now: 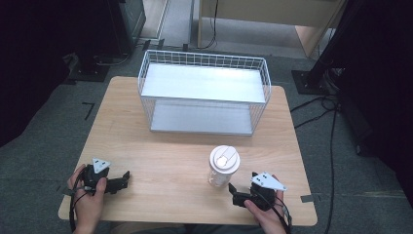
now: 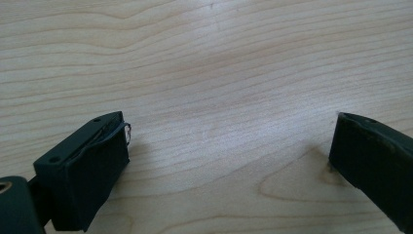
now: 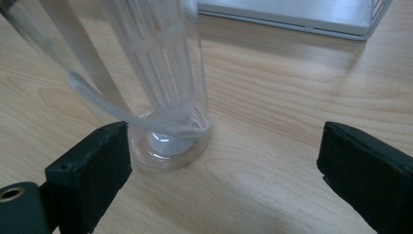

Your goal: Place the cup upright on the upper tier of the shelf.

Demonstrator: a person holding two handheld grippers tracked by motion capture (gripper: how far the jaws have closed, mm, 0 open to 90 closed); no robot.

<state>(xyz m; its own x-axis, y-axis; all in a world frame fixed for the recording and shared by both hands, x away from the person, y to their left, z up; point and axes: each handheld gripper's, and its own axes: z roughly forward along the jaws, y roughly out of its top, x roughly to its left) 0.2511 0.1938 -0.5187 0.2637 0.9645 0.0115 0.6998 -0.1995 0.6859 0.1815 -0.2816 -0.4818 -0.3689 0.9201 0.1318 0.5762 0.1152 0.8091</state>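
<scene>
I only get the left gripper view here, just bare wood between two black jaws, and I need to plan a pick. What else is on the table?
Observer: A clear cup with a white lid stands right of centre, in front of the right tool.
Operator: Is that tool on it?
Observer: No. In the right gripper view its jaws are spread, and the cup's base sits just beyond the left-hand jaw, not between them.
Operator: Anything farther back?
Observer: A white wire basket lying on its side at the far edge, its open side facing the person.
Operator: And my tool?
Observer: The left tool rests low near the front left corner, well apart from the cup.
</scene>
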